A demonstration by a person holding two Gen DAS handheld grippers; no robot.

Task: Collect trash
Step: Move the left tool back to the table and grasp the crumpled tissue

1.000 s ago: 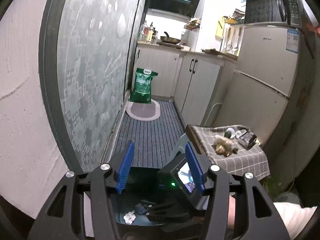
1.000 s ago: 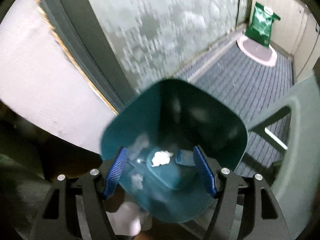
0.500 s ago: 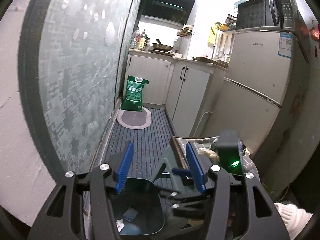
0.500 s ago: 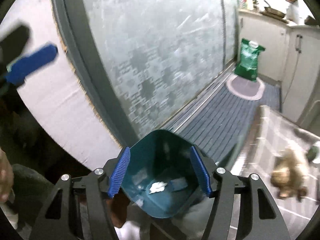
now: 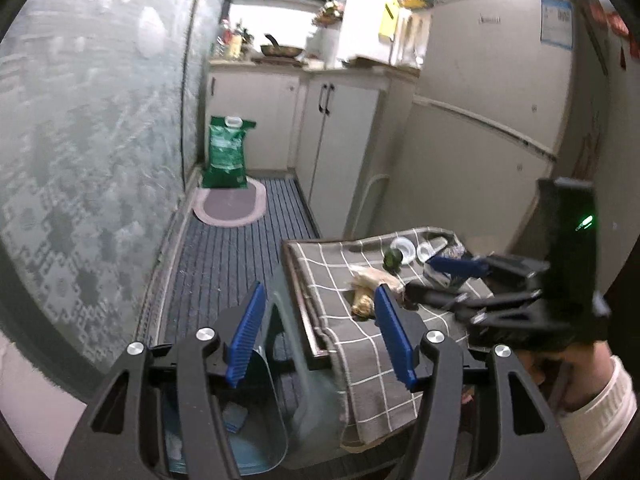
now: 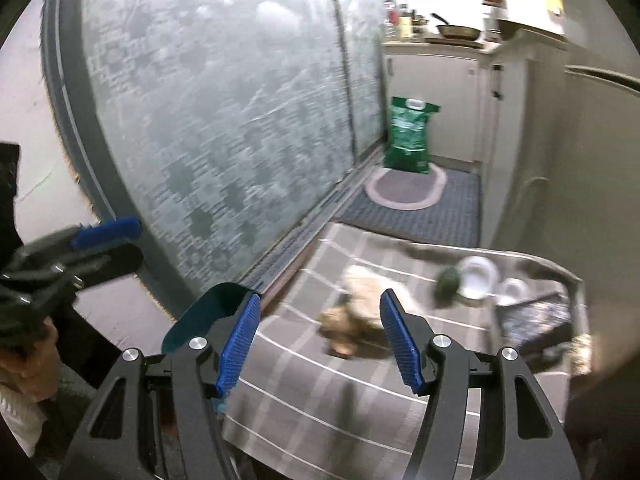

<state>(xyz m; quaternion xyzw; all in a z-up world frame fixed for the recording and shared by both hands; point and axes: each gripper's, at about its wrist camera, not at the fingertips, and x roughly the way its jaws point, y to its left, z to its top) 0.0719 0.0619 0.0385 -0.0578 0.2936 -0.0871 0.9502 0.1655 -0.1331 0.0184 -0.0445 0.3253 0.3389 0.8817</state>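
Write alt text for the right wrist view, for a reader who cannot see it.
The open right gripper hovers over a grey checked cloth on a small table, its blue fingers framing a blurred tan crumpled lump. Beyond lie a dark green object and two white cups. A teal bin sits lower left, a frosted glass door behind.

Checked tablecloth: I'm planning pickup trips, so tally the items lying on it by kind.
Crumpled tan wad: 1
Dark green round piece: 1
White round cups: 2
Dark patterned wrapper: 1
Total: 5
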